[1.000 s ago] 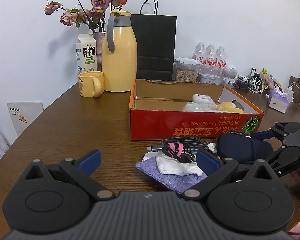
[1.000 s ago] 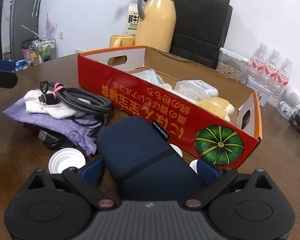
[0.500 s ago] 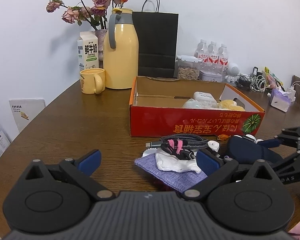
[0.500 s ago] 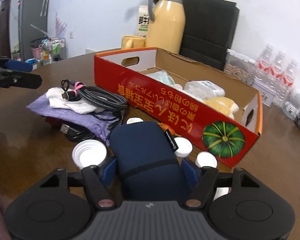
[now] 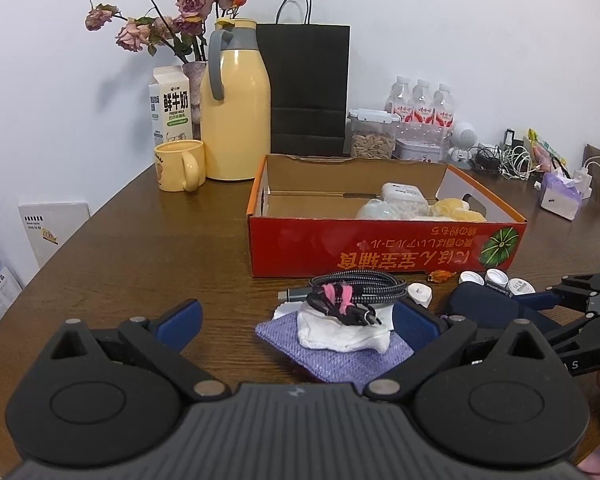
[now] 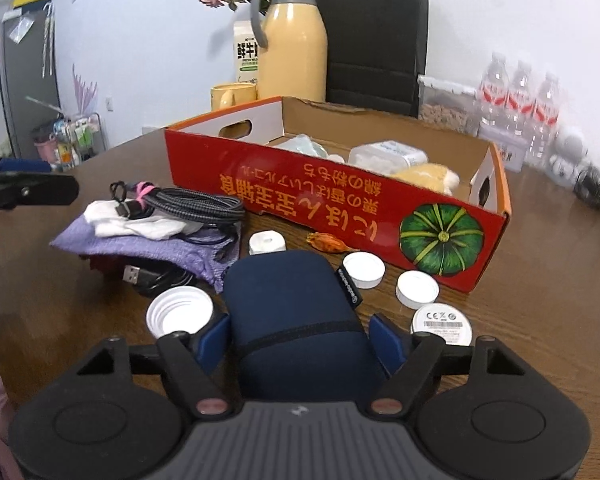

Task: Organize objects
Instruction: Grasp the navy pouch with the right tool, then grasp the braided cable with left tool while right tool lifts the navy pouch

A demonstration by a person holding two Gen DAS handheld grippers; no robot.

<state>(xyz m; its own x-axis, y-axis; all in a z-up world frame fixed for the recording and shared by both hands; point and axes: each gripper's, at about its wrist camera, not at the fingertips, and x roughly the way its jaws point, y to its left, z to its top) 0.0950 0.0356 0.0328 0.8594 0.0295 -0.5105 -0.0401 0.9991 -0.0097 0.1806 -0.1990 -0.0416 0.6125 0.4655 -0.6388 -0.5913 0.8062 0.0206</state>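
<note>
My right gripper (image 6: 298, 340) is shut on a navy zip case (image 6: 296, 312), held low over the table in front of the red cardboard box (image 6: 340, 196); the case also shows in the left wrist view (image 5: 484, 308). The box (image 5: 380, 246) holds a white container and a yellow plush. My left gripper (image 5: 296, 320) is open and empty, just before a purple cloth (image 5: 340, 356) with a white rag and a coiled braided cable (image 5: 356, 286) on it. Several white caps (image 6: 416, 288) lie beside the case.
A yellow thermos (image 5: 236, 108), yellow mug (image 5: 178, 165), milk carton, flowers and a black paper bag (image 5: 308, 88) stand behind the box. Water bottles, a snack jar and cables sit at the back right. A black USB cable (image 6: 148, 278) lies under the cloth.
The right gripper closed on the navy case and drew back from the box with it. The left gripper pulled back slightly and stayed open.
</note>
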